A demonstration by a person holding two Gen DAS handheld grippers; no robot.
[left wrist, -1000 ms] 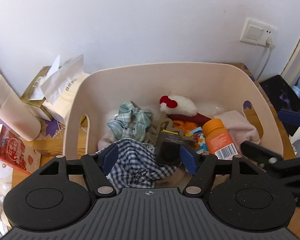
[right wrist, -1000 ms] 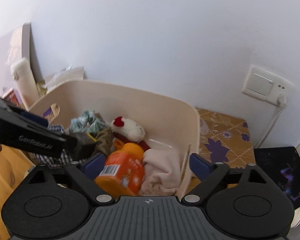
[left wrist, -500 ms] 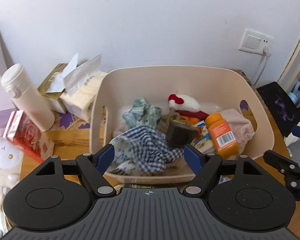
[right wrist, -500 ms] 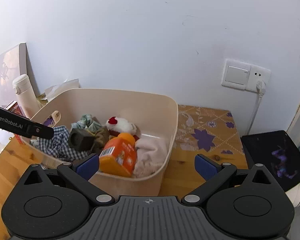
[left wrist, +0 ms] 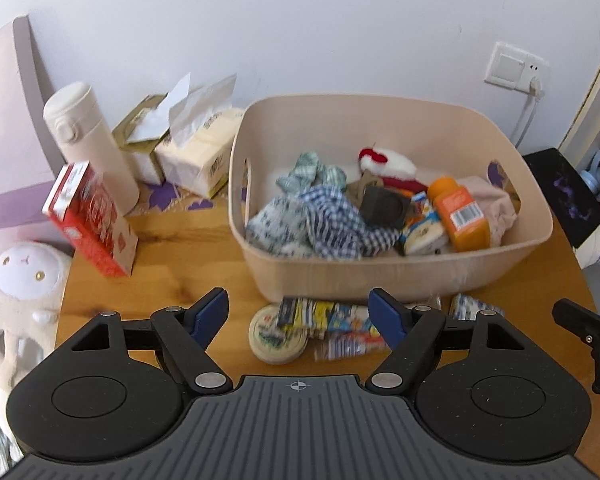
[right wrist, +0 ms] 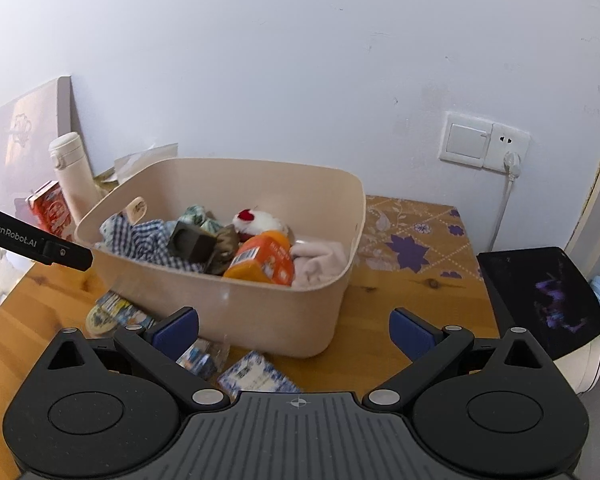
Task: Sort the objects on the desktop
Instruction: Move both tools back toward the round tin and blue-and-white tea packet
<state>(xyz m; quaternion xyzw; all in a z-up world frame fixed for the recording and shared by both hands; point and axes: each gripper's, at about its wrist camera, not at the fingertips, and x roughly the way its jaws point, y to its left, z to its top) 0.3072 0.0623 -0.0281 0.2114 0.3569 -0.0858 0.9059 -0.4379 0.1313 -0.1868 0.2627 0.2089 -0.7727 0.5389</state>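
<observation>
Beige plastic, smooth and round-cornered, forms the bin that takes up the middle of the wooden surface, and it is already heaped with soft and hard things: a crumpled blue-checked cloth, a dark boxy block, a glossy orange bottle with a barcode label, and a pale pink cloth. In the left wrist view, going from nine o'clock across: a white plush toy sits at the surface's edge, a red carton leans just in front of a cream flask, and tissue packs stand beside the bin. The left gripper has its jaws spread with nothing between the pads; under them, toward six o'clock of the bin, lie a flat round tin and crinkly printed sachets, loose on the wood. The right gripper is likewise spread and empty. The next pick is likely one of these flat pieces. The tin looks rigid and low, so the pads should meet its rim squarely; the sachets look slippery and thin, better pinched at an edge.
</observation>
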